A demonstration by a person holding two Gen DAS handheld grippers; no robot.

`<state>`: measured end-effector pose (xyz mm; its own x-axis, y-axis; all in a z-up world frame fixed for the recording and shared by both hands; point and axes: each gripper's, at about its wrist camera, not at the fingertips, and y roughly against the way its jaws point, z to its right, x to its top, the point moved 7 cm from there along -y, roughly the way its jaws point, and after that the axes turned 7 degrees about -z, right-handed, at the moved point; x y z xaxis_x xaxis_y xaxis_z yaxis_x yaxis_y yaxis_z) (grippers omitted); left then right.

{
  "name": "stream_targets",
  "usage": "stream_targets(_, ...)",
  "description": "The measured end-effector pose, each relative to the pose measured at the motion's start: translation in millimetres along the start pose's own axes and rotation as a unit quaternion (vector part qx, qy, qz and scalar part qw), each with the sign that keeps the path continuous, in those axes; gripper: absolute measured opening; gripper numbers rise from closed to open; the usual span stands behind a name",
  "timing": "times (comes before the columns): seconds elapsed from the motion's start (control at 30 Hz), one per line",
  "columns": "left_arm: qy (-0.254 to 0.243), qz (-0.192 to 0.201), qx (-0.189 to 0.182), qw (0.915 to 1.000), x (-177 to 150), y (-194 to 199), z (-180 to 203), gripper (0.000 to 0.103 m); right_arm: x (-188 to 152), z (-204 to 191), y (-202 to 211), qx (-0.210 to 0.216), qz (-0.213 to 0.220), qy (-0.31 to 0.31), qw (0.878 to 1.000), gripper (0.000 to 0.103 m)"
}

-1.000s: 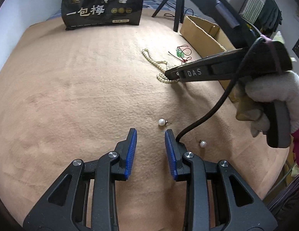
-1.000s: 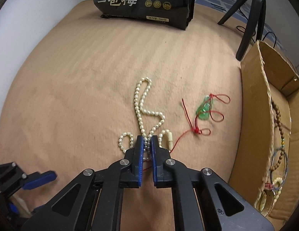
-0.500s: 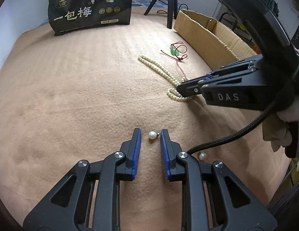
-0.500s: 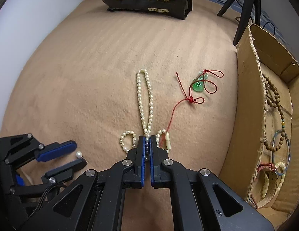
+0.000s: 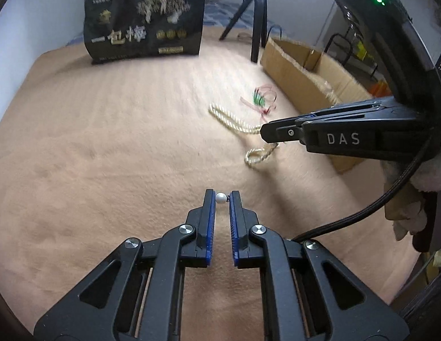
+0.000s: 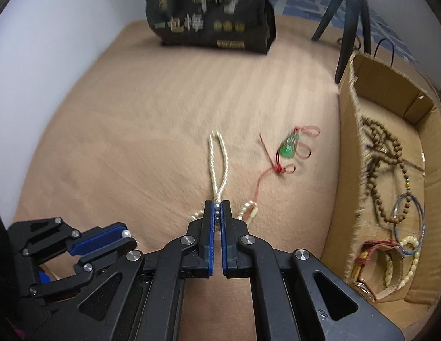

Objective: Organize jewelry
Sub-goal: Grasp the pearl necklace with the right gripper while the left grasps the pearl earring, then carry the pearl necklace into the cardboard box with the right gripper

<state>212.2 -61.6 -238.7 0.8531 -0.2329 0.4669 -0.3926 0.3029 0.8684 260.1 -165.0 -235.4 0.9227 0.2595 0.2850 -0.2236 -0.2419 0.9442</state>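
Note:
My left gripper [image 5: 220,198] is shut on a pearl earring [image 5: 220,197], pinched at its fingertips just above the tan blanket. It also shows at lower left in the right wrist view [image 6: 126,236]. My right gripper [image 6: 217,213] is shut on a pearl necklace [image 6: 217,156], whose loop stretches forward over the blanket. In the left wrist view the right gripper [image 5: 266,134] holds the necklace [image 5: 234,120] raised, its ends dangling. A green pendant on red cord [image 6: 288,149] lies to the right of the necklace.
A cardboard box [image 6: 345,130] at right holds brown beads [image 6: 388,170], a bangle and other jewelry. A black printed bag [image 5: 143,25] stands at the back of the blanket. A black tripod [image 5: 256,20] stands behind the box.
My left gripper moved forward and closed on the pearl earring. My right gripper closed on the pearl necklace and pulled it back, drawing its loop straight.

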Motion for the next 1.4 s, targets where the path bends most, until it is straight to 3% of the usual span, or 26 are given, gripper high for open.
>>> stream_targets(0.43,0.013,0.064,-0.002,0.9979,16.5,62.5,-3.1,0.008,24.9,-18.2,80.6,0.028,0.092,-0.006,0.995,0.002)
stream_targets(0.73,0.011,0.094,-0.015,0.9954,25.1,93.5,8.1,0.008,21.8,-14.0,142.6,0.039,0.153,-0.016,0.987,0.002)
stream_targets(1.1,-0.010,0.108,-0.039,0.9933,44.0,104.0,49.0,0.008,7.3,39.6,183.5,0.005,0.191,-0.050,0.980,0.002)
stream_targets(1.4,-0.030,0.098,-0.062,0.9928,65.5,85.4,94.4,0.008,-1.5,100.0,185.9,-0.032,0.196,-0.097,0.975,0.002)
